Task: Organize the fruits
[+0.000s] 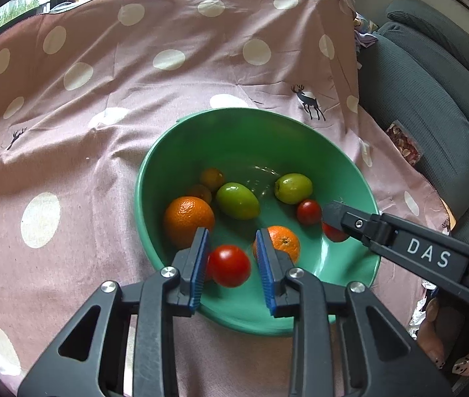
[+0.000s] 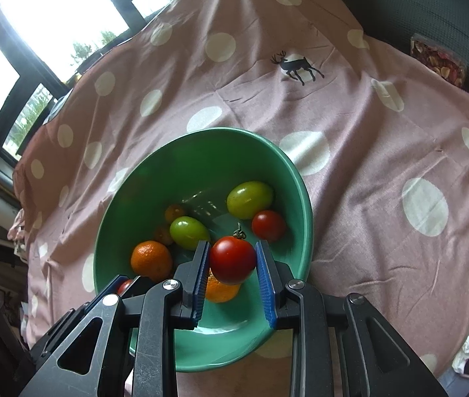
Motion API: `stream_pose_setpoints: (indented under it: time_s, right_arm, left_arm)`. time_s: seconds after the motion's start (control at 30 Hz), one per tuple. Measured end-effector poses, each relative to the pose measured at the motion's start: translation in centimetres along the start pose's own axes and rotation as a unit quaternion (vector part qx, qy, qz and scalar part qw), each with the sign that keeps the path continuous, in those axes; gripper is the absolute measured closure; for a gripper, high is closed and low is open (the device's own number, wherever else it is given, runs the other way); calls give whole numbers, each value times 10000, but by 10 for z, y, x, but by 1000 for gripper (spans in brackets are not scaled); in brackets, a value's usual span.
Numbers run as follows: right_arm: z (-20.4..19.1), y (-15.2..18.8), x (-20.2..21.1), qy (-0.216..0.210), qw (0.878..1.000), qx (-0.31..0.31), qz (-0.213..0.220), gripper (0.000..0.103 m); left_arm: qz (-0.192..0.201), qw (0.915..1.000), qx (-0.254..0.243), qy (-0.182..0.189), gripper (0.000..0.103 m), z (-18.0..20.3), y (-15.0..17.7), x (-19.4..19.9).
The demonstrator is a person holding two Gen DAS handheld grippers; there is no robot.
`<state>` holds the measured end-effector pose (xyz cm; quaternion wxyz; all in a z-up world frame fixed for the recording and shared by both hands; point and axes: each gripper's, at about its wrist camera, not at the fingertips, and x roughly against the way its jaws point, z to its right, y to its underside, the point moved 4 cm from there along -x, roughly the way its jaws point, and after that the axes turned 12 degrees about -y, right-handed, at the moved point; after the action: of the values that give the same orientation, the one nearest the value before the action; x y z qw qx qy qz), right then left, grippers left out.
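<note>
A green bowl (image 1: 350,264) (image 2: 287,162) on a pink dotted cloth holds two oranges (image 1: 188,220), two green fruits (image 1: 237,200), small orange fruits and red tomatoes. My left gripper (image 1: 233,243) is open over the bowl's near side; a red tomato (image 1: 229,265) lies between its fingers, touching only the left pad. My right gripper (image 2: 233,259) is shut on a red tomato (image 2: 233,259) with a stem, held above the bowl. It shows in the left wrist view (image 1: 333,218), reaching in from the right.
The pink cloth (image 1: 102,115) with white dots and deer prints covers the surface. A dark grey seat (image 1: 433,82) stands to the right, with a packet of dried bits (image 1: 403,147) on it. Windows are behind.
</note>
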<state>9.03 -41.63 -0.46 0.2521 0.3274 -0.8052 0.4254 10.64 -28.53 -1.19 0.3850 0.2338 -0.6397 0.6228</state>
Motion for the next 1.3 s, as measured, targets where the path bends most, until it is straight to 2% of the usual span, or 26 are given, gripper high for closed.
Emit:
stream_pose_setpoints:
  time_s: [0.03, 0.1, 0.13, 0.2, 0.33, 0.57, 0.67, 1.3]
  right_arm:
    - [0, 0, 0, -1, 10000, 3, -6, 74]
    - [-1, 0, 1, -28, 10000, 8, 4, 72]
    - [-1, 0, 2, -40, 10000, 10, 16, 68]
    - [-3, 0, 4, -86, 9999, 35, 63, 61]
    - [-7, -2, 13, -15, 9995, 157, 256, 43]
    - [-9, -5, 30, -89, 9985, 173, 520, 38]
    - [-11, -6, 35, -98, 9979, 186, 617, 34]
    - [-13, -5, 36, -106, 9980, 195, 591, 32]
  left_arm:
    - [20, 10000, 11, 21, 64, 0, 0, 1]
    - [114, 9999, 33, 98, 49, 0, -2, 6]
    - [161, 9998, 44, 101, 45, -1, -2, 9]
    - [259, 9996, 52, 55, 30, -1, -4, 15]
    - [440, 9990, 57, -11, 18, -3, -6, 28]
    - [703, 9973, 100, -187, 1, -10, -11, 52]
    - [750, 9969, 116, -194, 1, -12, -12, 58]
    - [628, 9975, 285, -165, 1, -18, -9, 61]
